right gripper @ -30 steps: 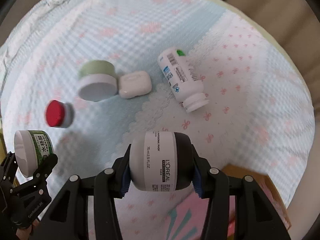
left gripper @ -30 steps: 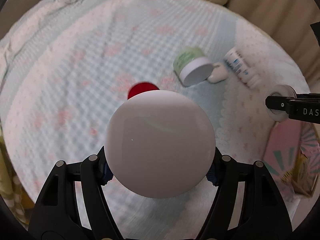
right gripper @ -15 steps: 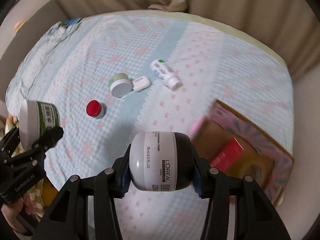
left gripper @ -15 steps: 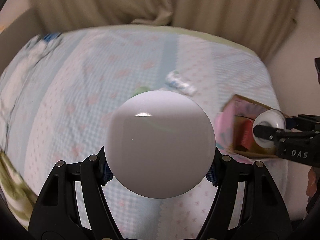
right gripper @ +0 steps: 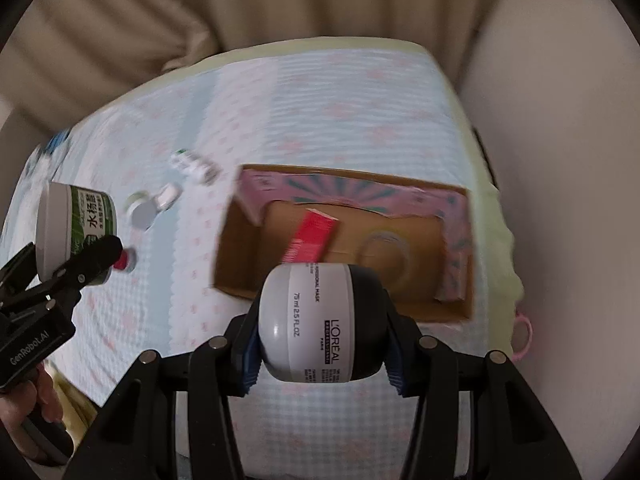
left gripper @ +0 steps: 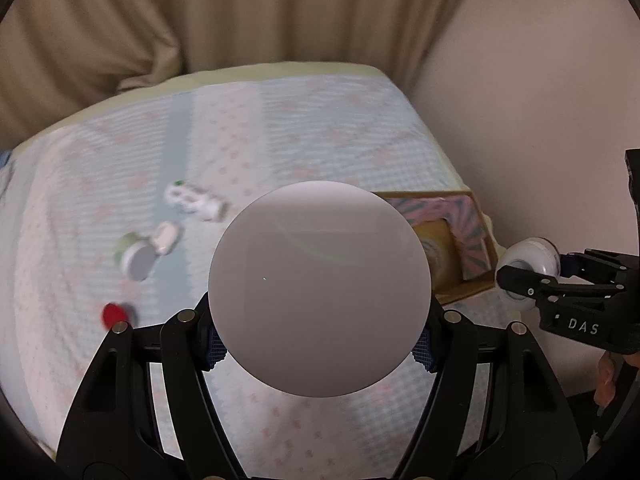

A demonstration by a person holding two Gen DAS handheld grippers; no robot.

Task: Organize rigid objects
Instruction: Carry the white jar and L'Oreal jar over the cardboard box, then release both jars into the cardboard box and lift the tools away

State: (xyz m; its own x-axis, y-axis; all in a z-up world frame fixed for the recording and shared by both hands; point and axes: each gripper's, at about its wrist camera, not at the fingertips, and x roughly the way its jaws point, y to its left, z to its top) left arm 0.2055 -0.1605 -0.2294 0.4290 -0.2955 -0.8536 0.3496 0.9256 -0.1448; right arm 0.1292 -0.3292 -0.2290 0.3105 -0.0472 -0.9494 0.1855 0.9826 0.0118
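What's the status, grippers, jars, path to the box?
Left gripper shut on green-label jar. Right gripper shut on L'Oreal jar, above cardboard box. Red carton inside box.

Layout around the cardboard box (right gripper: 344, 248)

A carton (right gripper: 312, 240) is seen in the box; a bottle (right gripper: 194, 168), two jars and a small case are scattered left of it, on the bedspread (right gripper: 320, 120).

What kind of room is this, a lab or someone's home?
Probably a home bedroom: a bed with a quilted pastel blanket, beige curtains behind it, and skincare jars scattered beside a cardboard box.
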